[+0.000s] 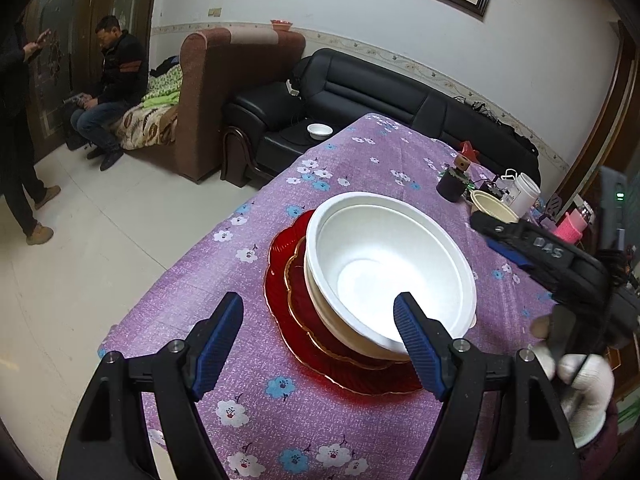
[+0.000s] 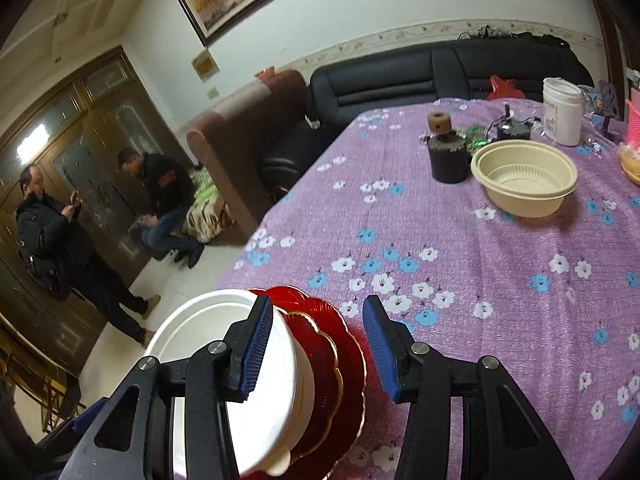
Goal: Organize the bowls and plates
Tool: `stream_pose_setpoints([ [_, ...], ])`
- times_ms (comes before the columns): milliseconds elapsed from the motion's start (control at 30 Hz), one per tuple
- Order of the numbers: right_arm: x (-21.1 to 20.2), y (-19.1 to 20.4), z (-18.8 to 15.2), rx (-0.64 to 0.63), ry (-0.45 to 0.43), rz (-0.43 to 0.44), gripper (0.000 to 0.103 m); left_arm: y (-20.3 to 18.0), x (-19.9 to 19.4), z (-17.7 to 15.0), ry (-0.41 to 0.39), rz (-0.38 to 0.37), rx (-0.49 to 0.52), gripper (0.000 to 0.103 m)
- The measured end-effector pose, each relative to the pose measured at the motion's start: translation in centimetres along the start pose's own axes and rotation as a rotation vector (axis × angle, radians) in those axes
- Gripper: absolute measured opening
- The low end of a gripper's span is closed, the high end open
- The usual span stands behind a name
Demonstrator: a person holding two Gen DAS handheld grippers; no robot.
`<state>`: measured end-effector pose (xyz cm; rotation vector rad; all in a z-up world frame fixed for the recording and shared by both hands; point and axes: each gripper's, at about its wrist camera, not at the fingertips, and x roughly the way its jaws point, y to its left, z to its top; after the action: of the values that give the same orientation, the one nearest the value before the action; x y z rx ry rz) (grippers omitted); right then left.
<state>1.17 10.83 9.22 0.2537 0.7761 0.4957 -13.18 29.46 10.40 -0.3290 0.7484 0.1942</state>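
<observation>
Two nested white bowls (image 1: 380, 264) sit on a small gold-rimmed red plate (image 1: 300, 296), which lies on a larger red plate (image 1: 276, 280) on the purple flowered tablecloth (image 1: 248, 392). My left gripper (image 1: 320, 340) hovers open just before the stack, its right finger over the near rim. In the right wrist view my right gripper (image 2: 318, 344) is open over the stack's edge: its left finger hangs over the white bowls (image 2: 200, 328), with the red plates' (image 2: 354, 376) rims in the gap and no pad pressing. A beige bowl (image 2: 524, 176) stands apart, farther back.
Around the beige bowl stand a dark cylinder (image 2: 448, 160), a white jar (image 2: 562, 112) and a pink basket (image 2: 634, 124). The table's left edge drops to the floor, where two people (image 2: 60, 240) are. A small white bowl (image 1: 319, 131) sits on the black sofa.
</observation>
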Motion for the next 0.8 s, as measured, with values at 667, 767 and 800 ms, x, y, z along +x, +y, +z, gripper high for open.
stream_pose_setpoints([
  [667,-4.6,-2.3,-4.8,-0.021,-0.011,0.017,0.056,-5.4,-1.0,-1.4,-0.072,0.123,0.174,0.082],
  [767,-5.1,-2.9,-5.0,-0.008,-0.015,0.015,0.056,-6.1,-0.8,-1.6,-0.066,0.123,0.188,0.082],
  [800,-5.3,-3.1,-5.1,-0.002,-0.016,0.015,0.057,-6.3,-0.8,-1.7,-0.064,0.123,0.193,0.082],
])
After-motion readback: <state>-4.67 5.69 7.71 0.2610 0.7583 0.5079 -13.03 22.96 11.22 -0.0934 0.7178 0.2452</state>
